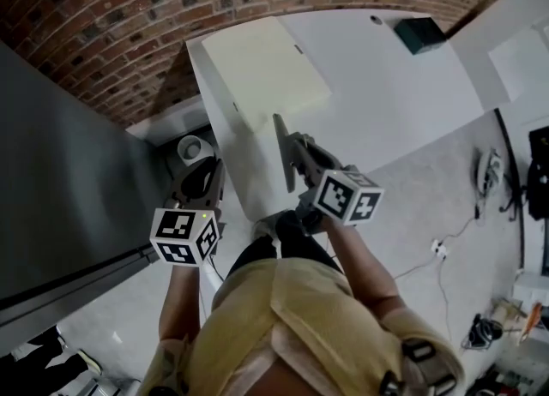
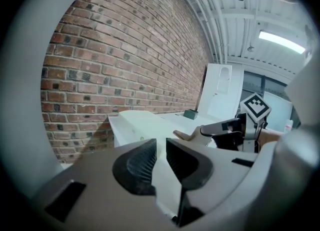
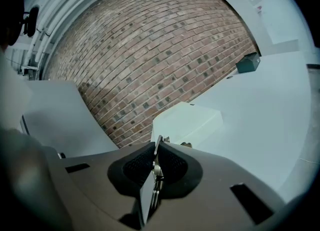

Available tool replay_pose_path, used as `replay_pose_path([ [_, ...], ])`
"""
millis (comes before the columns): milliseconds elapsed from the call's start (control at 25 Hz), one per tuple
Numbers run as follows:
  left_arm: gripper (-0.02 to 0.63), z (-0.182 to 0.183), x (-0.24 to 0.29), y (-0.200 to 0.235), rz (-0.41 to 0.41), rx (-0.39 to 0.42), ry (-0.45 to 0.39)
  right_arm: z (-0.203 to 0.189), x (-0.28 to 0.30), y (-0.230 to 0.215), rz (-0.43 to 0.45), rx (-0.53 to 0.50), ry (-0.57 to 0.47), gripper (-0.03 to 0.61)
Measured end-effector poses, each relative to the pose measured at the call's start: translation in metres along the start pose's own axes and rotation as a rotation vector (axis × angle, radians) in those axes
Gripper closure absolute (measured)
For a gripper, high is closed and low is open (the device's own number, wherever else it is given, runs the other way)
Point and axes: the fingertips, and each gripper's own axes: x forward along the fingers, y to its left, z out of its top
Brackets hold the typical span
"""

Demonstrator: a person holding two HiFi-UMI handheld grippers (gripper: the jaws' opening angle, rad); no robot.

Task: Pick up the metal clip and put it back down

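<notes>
the right gripper hung over the white table, just inside its near left corner. its jaws were pressed together on the metal clip, with only the clip's thickness between the pads. in the head view the clip was a thin dark strip held on edge. its long axis ran from the jaws toward the far edge of the tabletop, and its free end pointed that way, at the cream box near the far left corner. the right gripper view showed the clip edge-on between the ribbed pads, its tip poking out just past them. the tabletop lay below it, clear of the clip.

the left gripper was off the table's left edge, near that same corner and apart from the right one. in its own view the jaws stood a narrow slit apart, and nothing sat between them. a small dark green box sat at the far right corner. a brick wall ran behind the far edge.
</notes>
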Motion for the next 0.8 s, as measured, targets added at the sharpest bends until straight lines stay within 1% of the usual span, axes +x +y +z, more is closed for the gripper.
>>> replay_pose_path([
  [120, 0.557, 0.002, 0.008, -0.003, -0.018, 0.005, 0.006, -0.001, -0.004, -0.005, -0.02, -0.019, -0.001, 0.555],
  [400, 0.557, 0.015, 0.041, -0.022, -0.054, 0.023, 0.018, 0.01, -0.004, -0.026, -0.028, -0.008, -0.012, 0.555],
  [600, 0.557, 0.022, 0.073, -0.045, -0.068, 0.035, 0.032, 0.024, -0.007, -0.057, -0.025, 0.005, -0.007, 0.555],
  [800, 0.557, 0.033, 0.113, -0.08, -0.084, 0.051, 0.043, 0.05, -0.021, -0.103, -0.039, 0.025, -0.021, 0.555],
])
